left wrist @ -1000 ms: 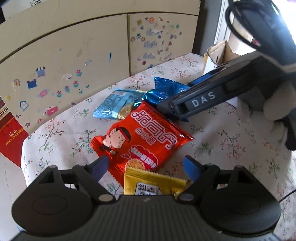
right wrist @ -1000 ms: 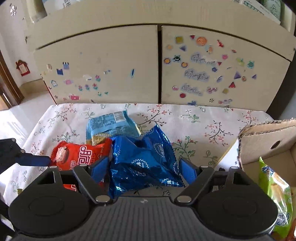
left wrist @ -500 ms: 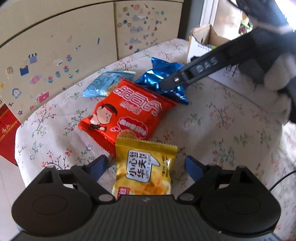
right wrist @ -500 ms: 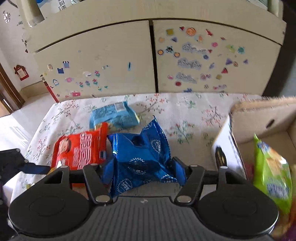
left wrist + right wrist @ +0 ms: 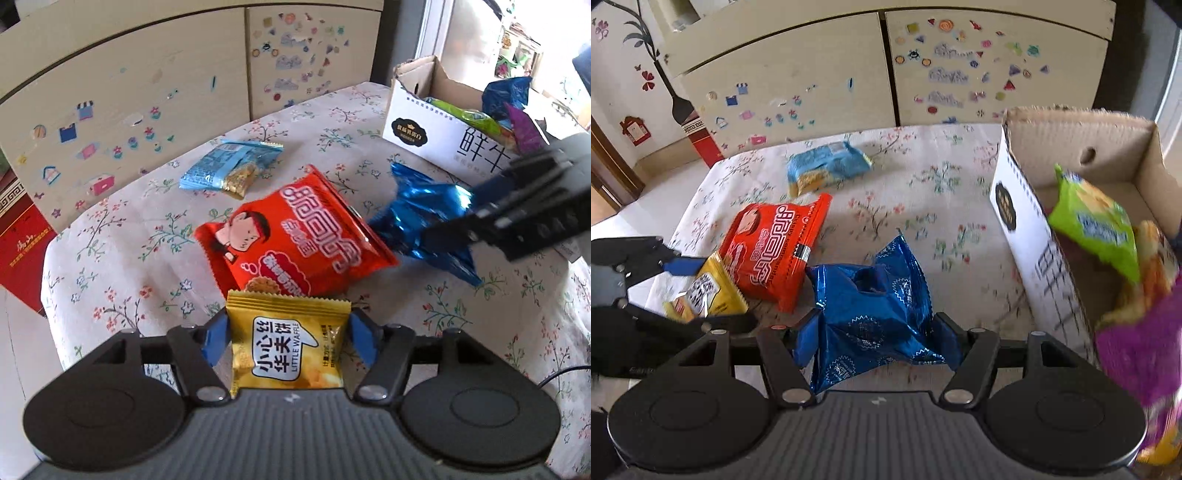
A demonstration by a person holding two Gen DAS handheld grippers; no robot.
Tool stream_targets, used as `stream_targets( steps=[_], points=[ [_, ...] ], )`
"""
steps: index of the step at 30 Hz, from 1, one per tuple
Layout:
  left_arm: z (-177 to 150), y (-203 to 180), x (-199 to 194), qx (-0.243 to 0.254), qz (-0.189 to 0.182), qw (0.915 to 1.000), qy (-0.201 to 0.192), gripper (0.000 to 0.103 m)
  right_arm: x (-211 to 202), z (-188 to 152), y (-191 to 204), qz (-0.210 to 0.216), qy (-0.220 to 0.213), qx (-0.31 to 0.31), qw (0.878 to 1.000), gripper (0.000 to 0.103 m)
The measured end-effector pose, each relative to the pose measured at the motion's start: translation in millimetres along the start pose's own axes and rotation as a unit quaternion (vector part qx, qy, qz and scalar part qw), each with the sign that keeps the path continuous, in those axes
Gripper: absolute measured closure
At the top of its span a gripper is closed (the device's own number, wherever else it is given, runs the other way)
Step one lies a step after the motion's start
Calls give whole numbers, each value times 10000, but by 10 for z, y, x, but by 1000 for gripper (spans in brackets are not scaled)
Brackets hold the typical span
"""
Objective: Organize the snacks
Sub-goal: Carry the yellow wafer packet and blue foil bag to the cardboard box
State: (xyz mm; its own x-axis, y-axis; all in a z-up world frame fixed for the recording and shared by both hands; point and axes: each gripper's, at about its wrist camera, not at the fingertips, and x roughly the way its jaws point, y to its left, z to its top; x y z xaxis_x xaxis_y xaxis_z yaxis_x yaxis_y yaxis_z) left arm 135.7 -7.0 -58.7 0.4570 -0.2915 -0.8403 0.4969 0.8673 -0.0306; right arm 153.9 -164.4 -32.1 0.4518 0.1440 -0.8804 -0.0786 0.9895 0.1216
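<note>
Since a second ago: right gripper has carried the blue pack away from the red pack toward the box; left gripper has taken in the yellow pack.

Left gripper: jaws closing, blue pads touching both side edges of the yellow pack, which lies on the tablecloth with its top edge against the red pack.

Right gripper: clenched on the blue pack, crumpled between the pads, just left of the box wall.

Red pack: flat on the cloth, between yellow and light-blue pack.

Box: at the table's right end, holding green and purple packs.
</note>
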Motion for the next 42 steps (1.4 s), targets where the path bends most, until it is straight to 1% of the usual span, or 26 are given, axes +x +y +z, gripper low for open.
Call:
stream_targets(
  steps=[4,6,8,9,13,16,17,20,28,35,42],
  points=[
    [-10,-45,-14,26,9,10000,13,37,-14,-68,64,-140,13,-83,9999,27],
    [-11,-50,-12,34,28,10000,4,35,4,-60,89,-195,13,-158,9997,25],
    [-18,-52,-6,57,64,10000,-23,32,18,-47,99,-173,45,-152,9997,23],
    [-18,-45,2,26,78,10000,-24,29,25,-54,91,-166,68,-114,9998,23],
    [-8,-33,13,-10,76,10000,-12,28,102,-57,116,-152,203,-51,9997,22],
    [-3,-31,9,-32,27,10000,-7,32,110,-64,154,-184,194,-129,9996,22],
    [-3,-36,5,-19,12,10000,-14,35,110,-63,159,-176,193,-132,9996,23],
    [-6,-47,-3,-57,30,10000,-18,36,111,-61,160,-102,214,-89,9997,29],
    [-11,-77,-24,-106,92,9999,37,36,51,-65,197,-92,142,-240,9996,33],
    [-42,-96,-100,-431,158,9989,114,36,-127,-74,198,-41,-56,-217,9997,34],
    [-27,-121,-295,-801,156,9966,-119,37,-447,-143,131,40,-414,39,9991,34]
  ],
)
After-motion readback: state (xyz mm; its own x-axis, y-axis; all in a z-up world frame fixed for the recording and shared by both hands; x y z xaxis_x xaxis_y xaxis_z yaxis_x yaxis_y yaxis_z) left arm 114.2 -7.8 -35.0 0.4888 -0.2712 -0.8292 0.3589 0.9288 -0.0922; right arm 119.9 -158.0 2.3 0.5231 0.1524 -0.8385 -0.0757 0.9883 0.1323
